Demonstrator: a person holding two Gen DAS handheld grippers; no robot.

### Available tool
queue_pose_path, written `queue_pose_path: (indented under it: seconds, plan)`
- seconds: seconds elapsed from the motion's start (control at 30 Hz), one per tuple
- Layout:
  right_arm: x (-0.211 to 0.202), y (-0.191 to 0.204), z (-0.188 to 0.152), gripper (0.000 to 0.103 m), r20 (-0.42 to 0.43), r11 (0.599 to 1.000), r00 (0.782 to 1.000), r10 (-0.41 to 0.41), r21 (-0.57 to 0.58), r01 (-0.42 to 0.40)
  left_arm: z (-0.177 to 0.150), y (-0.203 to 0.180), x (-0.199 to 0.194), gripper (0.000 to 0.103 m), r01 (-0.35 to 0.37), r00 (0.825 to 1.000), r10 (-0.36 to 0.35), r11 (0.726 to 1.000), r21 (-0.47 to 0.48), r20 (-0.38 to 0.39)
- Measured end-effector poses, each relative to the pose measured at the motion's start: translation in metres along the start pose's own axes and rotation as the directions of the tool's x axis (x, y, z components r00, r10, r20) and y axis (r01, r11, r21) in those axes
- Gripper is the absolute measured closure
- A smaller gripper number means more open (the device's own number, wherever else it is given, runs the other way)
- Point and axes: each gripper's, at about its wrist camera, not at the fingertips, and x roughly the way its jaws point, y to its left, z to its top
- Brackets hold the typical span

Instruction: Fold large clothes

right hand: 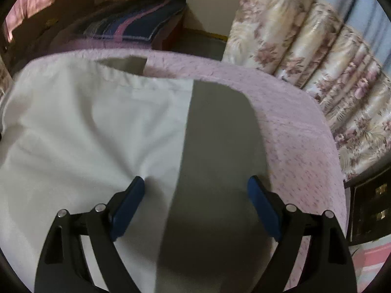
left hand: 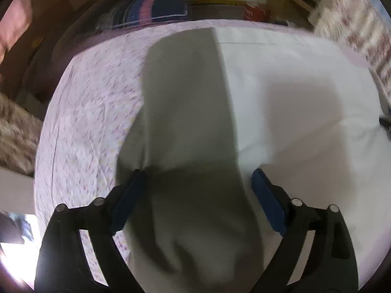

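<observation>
A large white garment (left hand: pixel 293 92) lies spread flat on a pink patterned bedspread (left hand: pixel 92 122). Its left part (left hand: pixel 185 112) looks grey, in shadow. My left gripper (left hand: pixel 198 173) is open above the garment's left part, nothing between its blue pads (left hand: pixel 129 200). In the right wrist view the same white garment (right hand: pixel 92 131) shows a hem seam at the far side and a grey shaded strip (right hand: pixel 220 146) at its right edge. My right gripper (right hand: pixel 196 180) is open over that strip, nothing between its blue pads (right hand: pixel 264 207).
The bedspread (right hand: pixel 300 141) ends near the garment's right edge. Floral curtains (right hand: pixel 317 56) hang to the right. A striped dark blue and pink blanket (right hand: pixel 136 22) lies beyond the bed's far edge; it also shows in the left wrist view (left hand: pixel 156 7). A dark cabinet (right hand: pixel 371 207) stands at the right.
</observation>
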Motion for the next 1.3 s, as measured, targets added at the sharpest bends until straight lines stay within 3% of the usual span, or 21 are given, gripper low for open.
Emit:
queue_pose_path:
  seconds: [0.17,0.27,0.37,0.47,0.6,0.73,0.83,1.03,1.3]
  plan:
    - [-0.070,0.007,-0.018,0.013,0.177,0.994,0.978,0.108,0.015,-0.112,-0.021,-0.022,-0.048,0.003,0.022,0.993,-0.022,1.000,-0.003,0.112]
    - [-0.100,0.010,-0.039,0.011,0.250,0.979,0.950,0.188,0.035,-0.203,-0.041,-0.053,-0.087,0.003,0.065,0.974,-0.072,0.997,0.037,0.216]
    - [-0.124,0.010,-0.071,0.003,0.316,0.970,0.926,0.205,0.063,-0.237,-0.068,-0.085,-0.114,0.003,0.113,0.951,-0.125,0.992,0.056,0.284]
    - [-0.130,0.000,-0.098,0.002,0.347,0.947,0.915,0.206,0.163,-0.275,-0.097,-0.115,-0.120,0.003,0.140,0.931,-0.153,0.988,0.062,0.331]
    - [-0.117,-0.027,-0.124,0.002,0.338,0.922,0.922,0.186,0.266,-0.283,-0.116,-0.143,-0.111,0.003,0.168,0.920,-0.166,0.985,0.025,0.354]
    - [-0.105,-0.059,-0.153,0.002,0.313,0.865,0.935,0.169,0.408,-0.293,-0.123,-0.157,-0.081,0.003,0.214,0.941,-0.201,0.977,-0.019,0.272]
    - [-0.097,-0.075,-0.171,0.002,0.288,0.832,0.941,0.176,0.468,-0.298,-0.126,-0.162,-0.066,0.003,0.191,0.947,-0.172,0.981,-0.045,0.270]
    - [-0.092,-0.087,-0.198,0.002,0.297,0.805,0.945,0.135,0.524,-0.280,-0.121,-0.171,-0.068,0.003,0.180,0.945,-0.159,0.983,-0.048,0.285]
    - [-0.086,-0.083,-0.223,0.002,0.285,0.778,0.950,0.128,0.565,-0.275,-0.123,-0.181,-0.076,0.003,0.105,0.943,-0.089,0.994,-0.034,0.320]
